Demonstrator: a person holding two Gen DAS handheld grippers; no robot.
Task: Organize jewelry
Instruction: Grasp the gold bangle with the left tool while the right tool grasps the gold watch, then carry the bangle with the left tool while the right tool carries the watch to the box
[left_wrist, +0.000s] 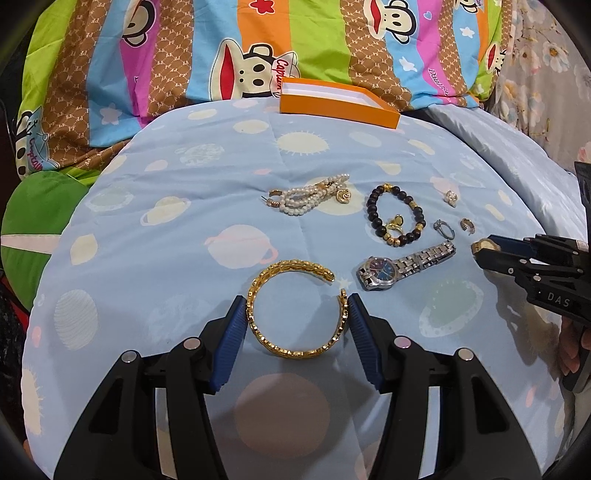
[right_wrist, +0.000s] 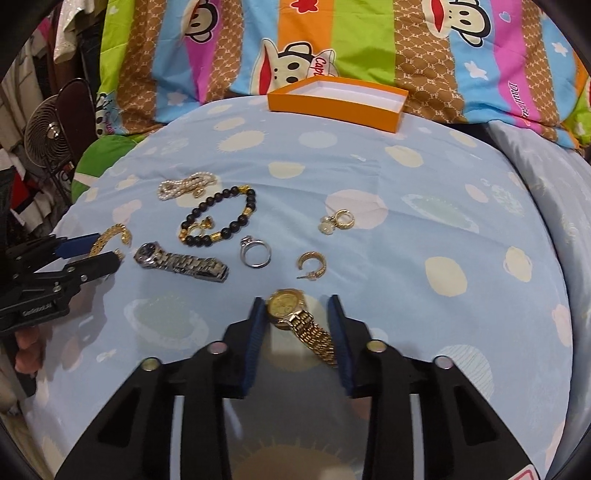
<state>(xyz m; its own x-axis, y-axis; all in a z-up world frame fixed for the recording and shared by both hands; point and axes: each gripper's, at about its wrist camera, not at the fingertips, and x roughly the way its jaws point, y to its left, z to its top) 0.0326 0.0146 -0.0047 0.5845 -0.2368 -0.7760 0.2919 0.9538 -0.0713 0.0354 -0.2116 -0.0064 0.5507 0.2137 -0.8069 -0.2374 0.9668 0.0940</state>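
Left gripper (left_wrist: 297, 314) clasps the gold bangle (left_wrist: 297, 308), right gripper (right_wrist: 297, 314) the gold watch (right_wrist: 295, 314); orange box (left_wrist: 338, 101) straight ahead

Both fisheye views are evenly and fairly brightly lit from overhead, so the pale blue planet-print bedsheet (left_wrist: 184, 240) shows only soft, faint shadows, the clearest being a dim patch just below the open gold chain-link bangle (left_wrist: 295, 317) and a grey smear on the sheet beneath the gold-faced metal watch (right_wrist: 291, 314). That watch is slightly motion-blurred, and small glare spots sit on the round metal studs near it, while the silver steel-band watch (right_wrist: 177, 260) beside it is sharp. Far from the sheet's centre, straight lines bow strongly: the shallow orange cardboard box (left_wrist: 332, 103) looks skewed, and the corners fall into black vignette.
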